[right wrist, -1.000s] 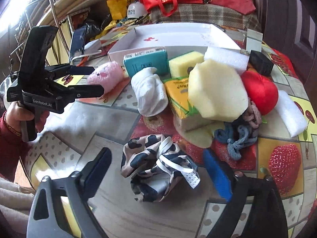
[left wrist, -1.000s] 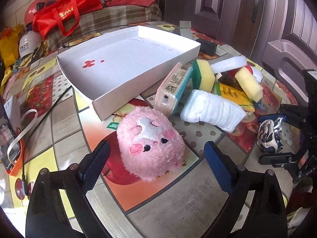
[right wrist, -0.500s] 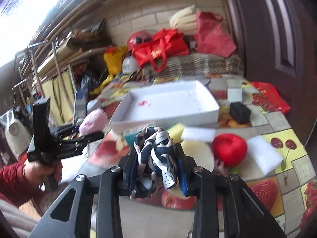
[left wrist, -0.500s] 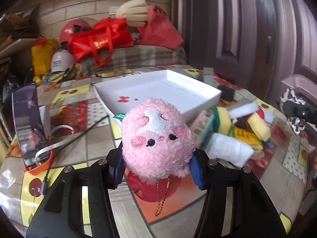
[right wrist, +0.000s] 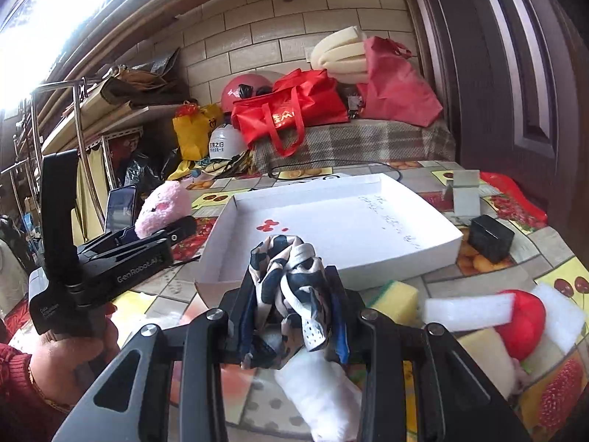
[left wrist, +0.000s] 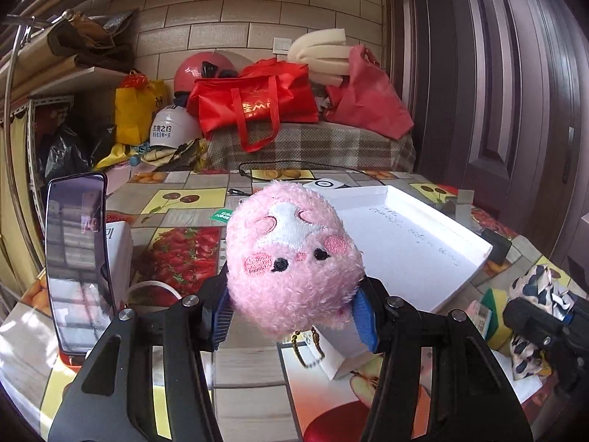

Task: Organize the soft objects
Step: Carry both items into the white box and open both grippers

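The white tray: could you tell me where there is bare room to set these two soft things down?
The white tray floor is bare apart from small red marks near its left wall. Right of it, the yellow sponge, white foam and red ball crowd the table.

Fruit-print table (right wrist: 545,258), white tray (right wrist: 405,258), sponges (right wrist: 399,296)
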The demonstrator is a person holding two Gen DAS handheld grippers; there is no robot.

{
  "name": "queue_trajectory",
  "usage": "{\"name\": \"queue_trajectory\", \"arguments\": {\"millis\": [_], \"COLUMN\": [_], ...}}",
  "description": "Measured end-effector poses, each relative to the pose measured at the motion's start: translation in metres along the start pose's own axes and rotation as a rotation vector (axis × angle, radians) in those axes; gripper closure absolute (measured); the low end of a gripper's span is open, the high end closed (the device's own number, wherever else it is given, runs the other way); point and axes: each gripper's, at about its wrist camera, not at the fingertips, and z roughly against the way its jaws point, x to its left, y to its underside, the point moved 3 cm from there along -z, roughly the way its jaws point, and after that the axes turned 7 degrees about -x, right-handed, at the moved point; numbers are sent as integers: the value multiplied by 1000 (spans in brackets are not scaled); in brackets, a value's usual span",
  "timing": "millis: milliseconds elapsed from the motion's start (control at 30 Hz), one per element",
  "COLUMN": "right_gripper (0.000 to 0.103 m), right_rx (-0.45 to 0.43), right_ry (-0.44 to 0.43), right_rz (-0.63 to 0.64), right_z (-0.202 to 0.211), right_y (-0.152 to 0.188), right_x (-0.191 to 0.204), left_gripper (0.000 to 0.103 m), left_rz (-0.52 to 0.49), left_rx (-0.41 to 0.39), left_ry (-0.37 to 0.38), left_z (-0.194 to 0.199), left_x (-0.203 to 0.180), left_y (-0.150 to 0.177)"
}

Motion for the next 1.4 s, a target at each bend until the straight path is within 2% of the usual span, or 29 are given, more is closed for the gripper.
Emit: {"name": "queue_trajectory", "arguments": {"millis": [100,200,300,433,567,700,833,1000,1067,1133,1167,1267,1333,1400], "right_gripper": [69,69,69,69,69,69,69,66,58,27,21,14,0,0], "right_rx": [20,23,42,51,9,9,35,56,88,102,99,80,60,31], "right_ry": [-34,-46,-46,-16,99,187,197,181,180,214,226,224,231,235], "right_rz": [-6,-2,-72,-112,-121,-173,-167,-127,-126,-138,-156,-192,-182,-153], "right_z": [-22,-45,-68,-87,-85,-86,-91,-103,-110,-112,-111,-107,-103,-98], "right_y": [-4,-6,-7,-12,-19,-22,-21,-26,-24,-23,-23,-22,-24,-26], "right_x": [20,36,35,22,-13,-50,-53,-41,-40,-45,-49,-55,-52,-46], "left_gripper": [48,48,48,48,48,48,48,48,44,38,25,0,0,0], "left_rz": [66,173,205,136,71,18,-18,19,33,55,73,136,162,162], "left_rx": [-2,-7,-14,-8,-2,12,75,112,123,112,106,121,127,118], "left_ry": [-32,-69,-94,-90,-49,-1,34,8,13,-25,-48,-73,-64,-68], "left_z": [-8,-8,-4,-6,-13,-31,-64,-85,-87,-85,-84,-87,-86,-84], "left_x": [16,40,49,34,18,-2,-22,-21,-18,-13,-9,5,10,11], "left_y": [-3,-2,-1,-2,-3,-6,-9,-11,-10,-10,-10,-9,-8,-9]}}
